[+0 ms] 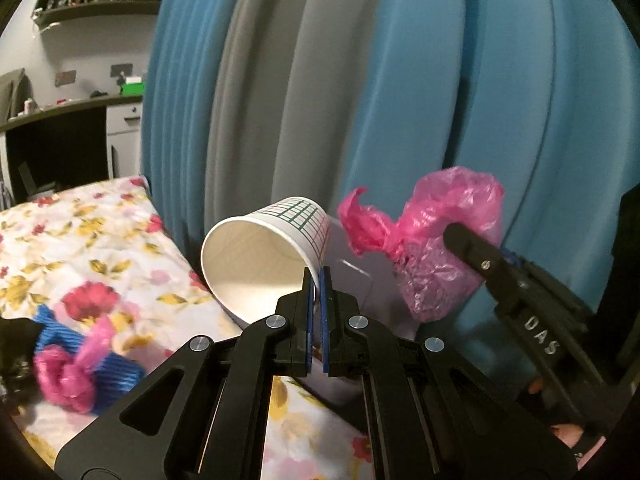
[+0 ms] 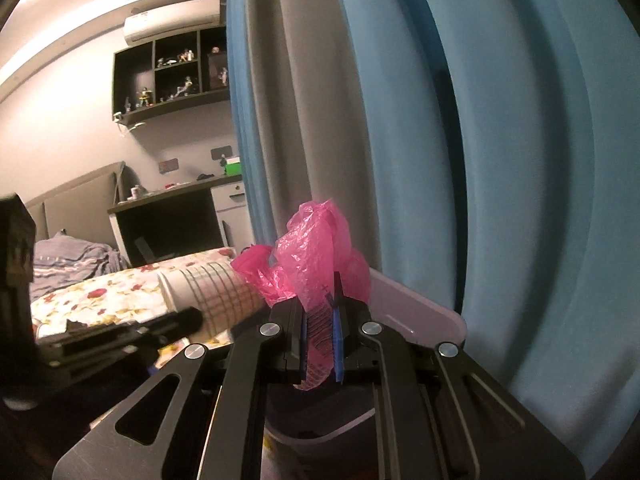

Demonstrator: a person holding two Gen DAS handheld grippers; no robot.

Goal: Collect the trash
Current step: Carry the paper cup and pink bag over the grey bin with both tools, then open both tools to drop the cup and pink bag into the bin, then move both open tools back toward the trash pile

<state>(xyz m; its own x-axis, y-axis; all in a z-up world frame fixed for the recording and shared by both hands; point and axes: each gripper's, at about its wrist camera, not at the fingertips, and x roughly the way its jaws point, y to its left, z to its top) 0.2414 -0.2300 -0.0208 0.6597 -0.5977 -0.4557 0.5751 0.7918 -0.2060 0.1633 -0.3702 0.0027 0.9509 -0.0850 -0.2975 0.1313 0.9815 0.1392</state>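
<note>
My left gripper [image 1: 318,280] pinches the rim of a white paper cup with a green-and-pink grid [image 1: 264,260], tipped sideways above the flowered bedsheet [image 1: 80,248] — my right gripper [image 2: 320,312] clamps a crumpled, knotted pink plastic bag [image 2: 312,256] just beside it.

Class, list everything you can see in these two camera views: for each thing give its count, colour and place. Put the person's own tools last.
Paper cup: one, white with a green and pink grid, held on its side above the bed edge.
Pink plastic bag: one, crumpled and knotted, held beside the cup in front of the curtain.
Second pink bag: one, lying on the bedsheet, against a blue ribbed item.
Bedsheet: one, white with red and yellow flowers, lower left.
Curtain: one, blue and grey folds, behind everything.
Bin: one, pale rim, below the held bag.
Left tool: black, blue pads, shut on the cup's rim.
Right tool: black, blue pads, shut on the bag.
</note>
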